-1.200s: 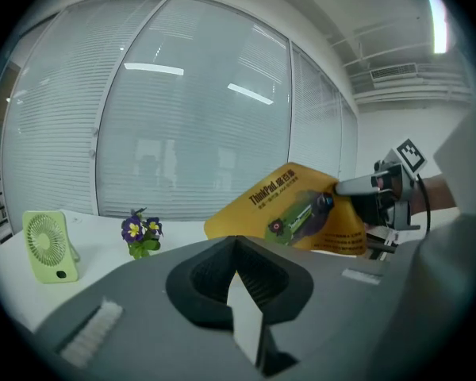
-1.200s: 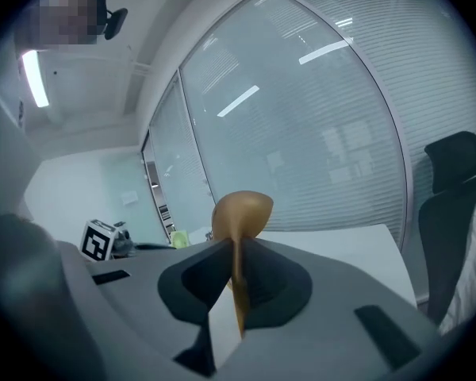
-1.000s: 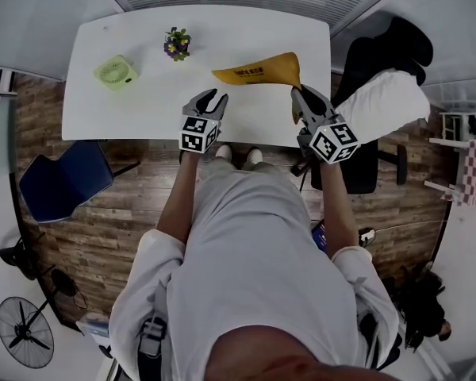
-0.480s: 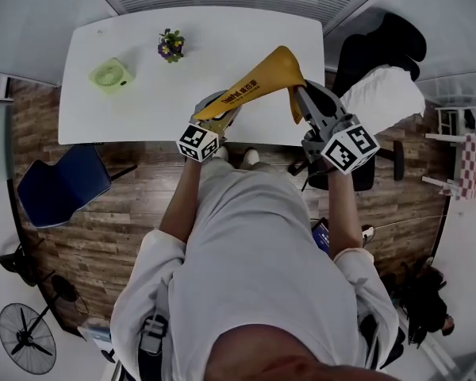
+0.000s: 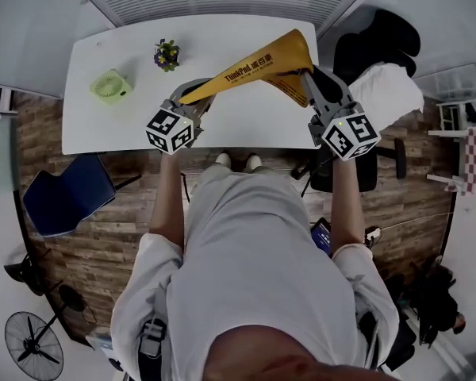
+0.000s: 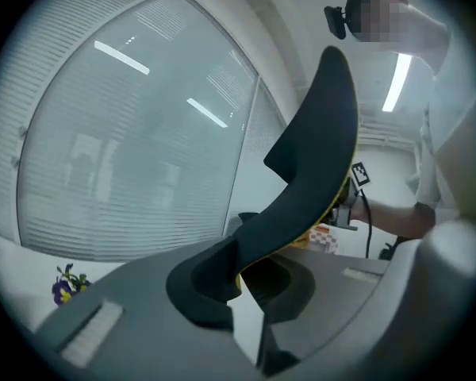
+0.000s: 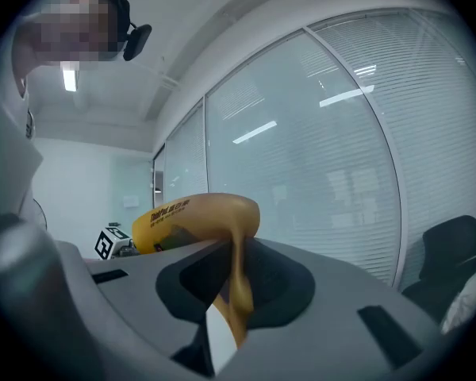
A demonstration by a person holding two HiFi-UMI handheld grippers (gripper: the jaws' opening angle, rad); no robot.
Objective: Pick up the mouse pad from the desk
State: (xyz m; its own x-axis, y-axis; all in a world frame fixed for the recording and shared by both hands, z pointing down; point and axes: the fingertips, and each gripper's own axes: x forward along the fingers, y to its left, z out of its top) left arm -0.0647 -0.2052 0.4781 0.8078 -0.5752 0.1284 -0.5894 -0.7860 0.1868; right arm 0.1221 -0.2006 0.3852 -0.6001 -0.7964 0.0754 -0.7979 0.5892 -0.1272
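White desk [image 5: 103,125] on a wood-plank floor, with slatted blinds behind glass along its far side. From the head view I see the yellow mouse pad [image 5: 258,66] held up off the desk, above its near right part, stretched between both grippers. The left gripper [image 5: 192,95] is clamped tight on the pad's left end; its own view shows only the pad's black underside curling up out of the jaws. The right gripper [image 5: 308,79] has the pad's drooping right edge pinched between narrow jaws that are opening; its view shows the yellow top with print. On the desk's far left sit a green fan [image 5: 111,86] and a small flower pot [image 5: 166,54], well apart from the pad. A black chair [image 5: 377,42] with a white cushion [image 5: 389,94] stands off the desk's right end, and a blue chair [image 5: 59,201] off its near left corner.
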